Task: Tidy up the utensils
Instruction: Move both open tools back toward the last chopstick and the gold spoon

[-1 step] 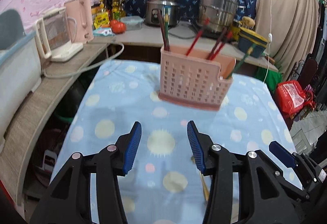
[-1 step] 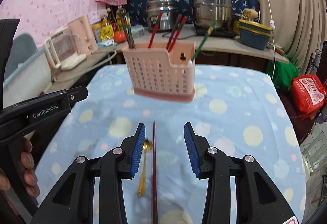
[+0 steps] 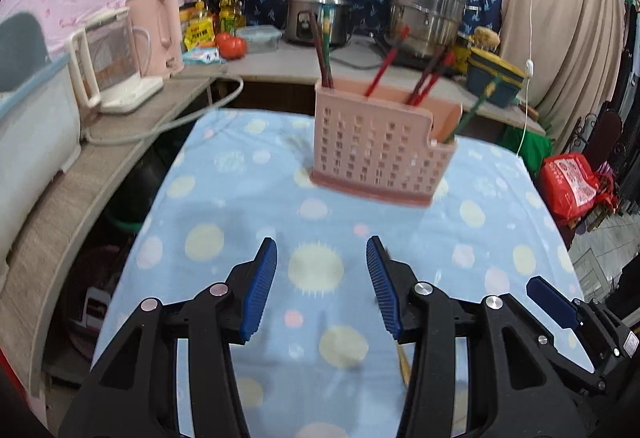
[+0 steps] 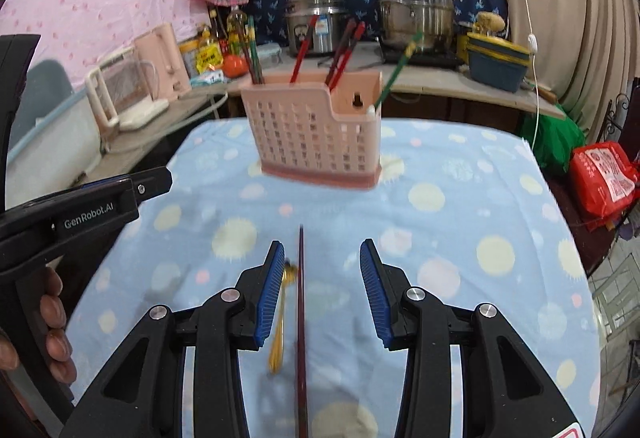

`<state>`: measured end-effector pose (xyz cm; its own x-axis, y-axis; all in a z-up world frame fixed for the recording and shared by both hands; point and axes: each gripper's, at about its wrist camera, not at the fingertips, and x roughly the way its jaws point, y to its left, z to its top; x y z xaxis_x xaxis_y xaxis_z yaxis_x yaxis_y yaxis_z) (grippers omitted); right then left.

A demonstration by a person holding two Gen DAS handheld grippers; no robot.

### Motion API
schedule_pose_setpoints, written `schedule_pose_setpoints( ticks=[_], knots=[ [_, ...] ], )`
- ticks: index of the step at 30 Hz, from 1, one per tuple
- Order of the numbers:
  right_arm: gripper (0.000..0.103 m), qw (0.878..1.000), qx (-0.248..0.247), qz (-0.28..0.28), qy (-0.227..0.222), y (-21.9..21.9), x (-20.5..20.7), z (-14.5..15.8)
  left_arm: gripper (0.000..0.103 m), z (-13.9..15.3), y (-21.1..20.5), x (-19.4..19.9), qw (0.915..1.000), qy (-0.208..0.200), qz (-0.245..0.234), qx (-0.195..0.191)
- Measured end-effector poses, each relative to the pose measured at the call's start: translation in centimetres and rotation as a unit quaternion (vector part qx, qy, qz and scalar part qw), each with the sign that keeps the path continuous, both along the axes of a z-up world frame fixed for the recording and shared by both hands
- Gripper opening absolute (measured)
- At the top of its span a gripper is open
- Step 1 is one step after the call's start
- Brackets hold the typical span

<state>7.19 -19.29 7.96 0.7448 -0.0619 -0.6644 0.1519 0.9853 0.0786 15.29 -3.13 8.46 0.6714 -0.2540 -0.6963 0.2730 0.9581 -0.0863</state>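
Observation:
A pink perforated utensil holder (image 3: pixel 380 154) (image 4: pixel 316 142) stands on the blue dotted tablecloth and holds several red, dark and green chopsticks. A dark red chopstick (image 4: pixel 301 310) lies on the cloth between the jaws of my open right gripper (image 4: pixel 322 292). A gold spoon (image 4: pixel 280 322) lies just left of it, beside the left finger. My left gripper (image 3: pixel 322 288) is open and empty over the cloth; the gold spoon (image 3: pixel 403 366) shows partly under its right finger. The left gripper's body (image 4: pixel 80 214) also shows in the right wrist view.
A counter runs behind and left of the table with a pink kettle (image 3: pixel 158 32), a clear jug (image 3: pixel 108 64), bottles, a tomato (image 3: pixel 231 45), a rice cooker (image 3: pixel 318 12) and a steel pot (image 3: pixel 426 12). A red bag (image 3: pixel 572 182) lies right of the table.
Both grippers sit about where they were, open as before. The chopstick and spoon have not moved.

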Motion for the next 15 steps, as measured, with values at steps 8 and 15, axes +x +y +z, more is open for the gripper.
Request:
schedule_pose_setpoints(
  ticks=[8, 15],
  knots=[
    [0.039, 0.998, 0.006, 0.01, 0.064, 1.1, -4.2, -5.2, 0.044, -5.3, 0.6, -3.6, 0.9982, 0.058, -0.005, 0.016],
    [0.039, 0.996, 0.006, 0.016, 0.092, 2.3, -6.8, -8.1, 0.044, -8.3, 1.3, -6.7, 0.9959, 0.086, -0.011, 0.025]
  ],
)
